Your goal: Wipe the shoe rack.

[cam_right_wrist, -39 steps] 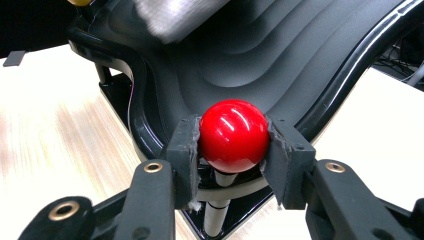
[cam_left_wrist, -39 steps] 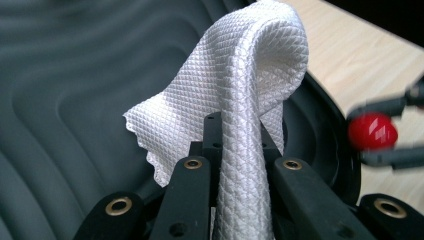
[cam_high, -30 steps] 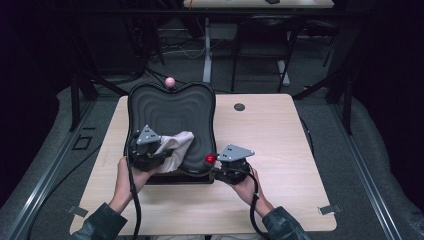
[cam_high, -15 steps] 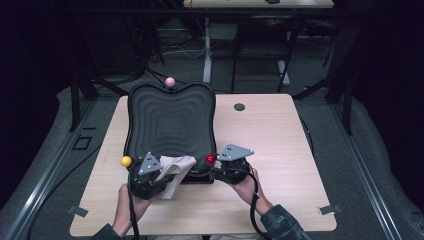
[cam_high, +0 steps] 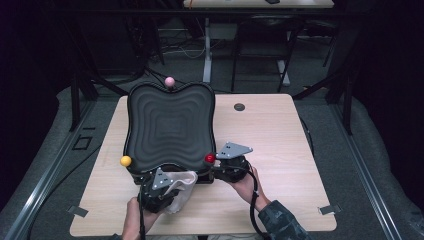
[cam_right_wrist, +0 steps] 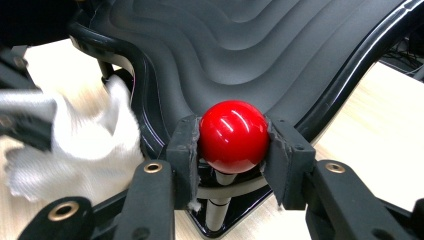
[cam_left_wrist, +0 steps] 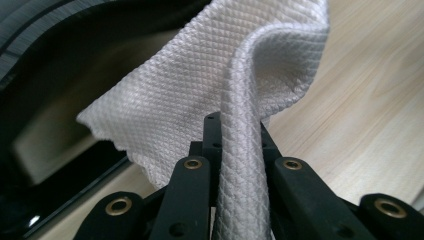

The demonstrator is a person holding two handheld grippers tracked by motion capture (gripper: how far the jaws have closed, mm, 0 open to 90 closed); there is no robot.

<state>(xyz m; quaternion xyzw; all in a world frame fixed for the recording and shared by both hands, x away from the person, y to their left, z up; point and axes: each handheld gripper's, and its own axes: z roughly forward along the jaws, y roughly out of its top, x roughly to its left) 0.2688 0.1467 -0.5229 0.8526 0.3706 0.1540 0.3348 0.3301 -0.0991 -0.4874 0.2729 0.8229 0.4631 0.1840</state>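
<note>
The white cloth (cam_left_wrist: 200,100), a fine diamond weave, hangs bunched from the left gripper (cam_high: 161,189), whose jaws are clamped tight on a fold of it, just off the near edge of the black rippled tray (cam_high: 170,125). The right gripper (cam_right_wrist: 231,145) pinches the red ball (cam_right_wrist: 233,136) at the tray's near right corner. A second ago the cloth lay on the tray's near left part; now it is off it, baring the yellow ball (cam_high: 125,161).

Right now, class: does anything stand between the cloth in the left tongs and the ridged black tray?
Nothing visible does. The cloth hangs from the left tongs right at the black tray's near edge.
</note>
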